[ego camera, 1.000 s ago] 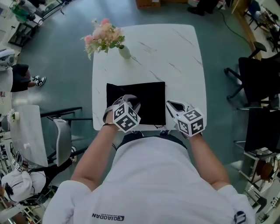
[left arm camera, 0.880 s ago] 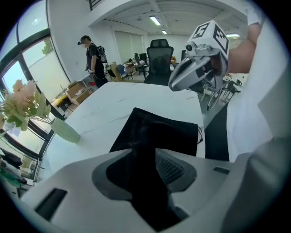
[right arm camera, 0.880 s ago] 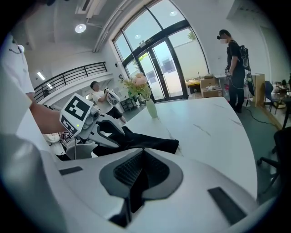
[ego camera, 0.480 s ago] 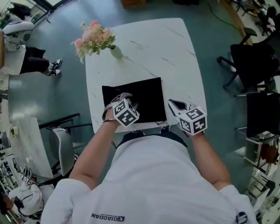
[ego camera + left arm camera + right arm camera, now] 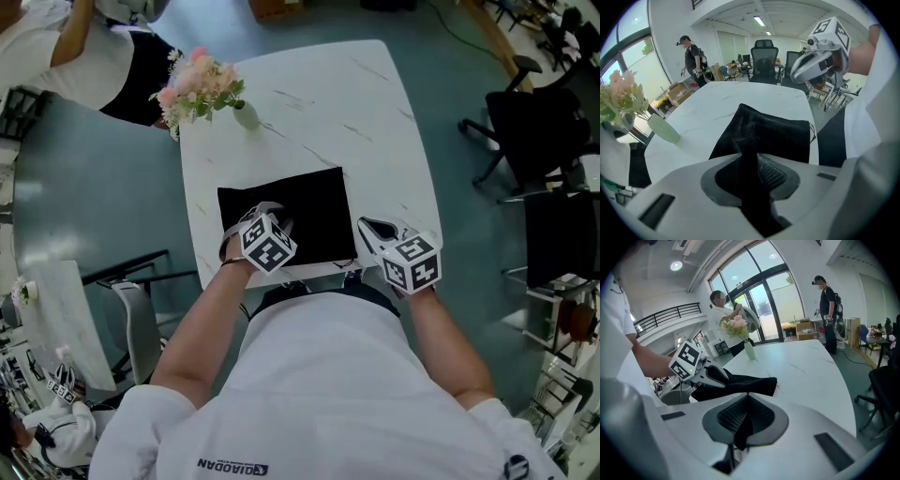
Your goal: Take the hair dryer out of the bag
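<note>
The left gripper (image 5: 752, 161) has just been closing its jaws, and they now pinch a raised fold of the black cloth drawstring bag (image 5: 773, 131). The right gripper (image 5: 745, 401) has its jaws closed on what looks like a thin dark cord (image 5: 742, 432). The bag lies at the near edge of the white marble-patterned table (image 5: 309, 103). The hair dryer cannot be seen. Farther back stands a pale green vase of pink flowers (image 5: 202, 89).

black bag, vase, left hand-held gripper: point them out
black bag (image 5: 307, 202): head view, middle of cloth
vase (image 5: 246, 115): head view, its body
left hand-held gripper (image 5: 750, 164): left gripper view, between fingertips
</note>
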A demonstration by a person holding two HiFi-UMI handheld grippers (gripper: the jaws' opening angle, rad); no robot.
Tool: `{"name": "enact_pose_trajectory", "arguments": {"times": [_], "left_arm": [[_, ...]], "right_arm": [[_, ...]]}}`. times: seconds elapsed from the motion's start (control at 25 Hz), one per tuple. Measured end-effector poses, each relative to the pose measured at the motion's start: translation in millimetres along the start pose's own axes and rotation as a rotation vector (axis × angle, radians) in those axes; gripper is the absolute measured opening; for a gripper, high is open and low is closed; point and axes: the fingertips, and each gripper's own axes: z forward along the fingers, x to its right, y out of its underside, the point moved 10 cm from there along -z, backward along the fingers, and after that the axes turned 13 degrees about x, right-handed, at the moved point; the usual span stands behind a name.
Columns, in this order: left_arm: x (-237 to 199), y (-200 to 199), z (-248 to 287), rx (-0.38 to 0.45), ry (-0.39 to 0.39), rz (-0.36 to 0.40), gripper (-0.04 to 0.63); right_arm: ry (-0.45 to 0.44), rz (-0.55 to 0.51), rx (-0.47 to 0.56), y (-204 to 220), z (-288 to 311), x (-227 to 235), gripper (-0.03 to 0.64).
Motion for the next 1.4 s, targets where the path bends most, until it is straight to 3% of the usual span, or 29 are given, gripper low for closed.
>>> {"name": "enact_pose_trajectory", "arguments": {"times": [0.2,0.76,1.08,1.4], "left_arm": [[-3.5,5.5,-13.2,0.032,-0.017,-0.047,0.048],[-22.4,27.4,-52.3,0.075,-0.116,-0.143,0.038],[-34.6,42.7,-72.3,0.069,-0.198,-0.188,0.038],[-33.1,49.3,-86.9,0.071,-0.228,-0.201,0.038]], "right_arm": [[0.003,-0.008,-0.005,0.0,3.1,-2.8,0.017],[-0.054,-0.105,-0.068,-6.6,40.2,-8.2,0.017],[-0.114,-0.298,-0.160,-0.4,75.6,-18.0,0.018],[-0.186,-0.494,-0.208,-14.7,101.6,-31.2,0.018]]}}
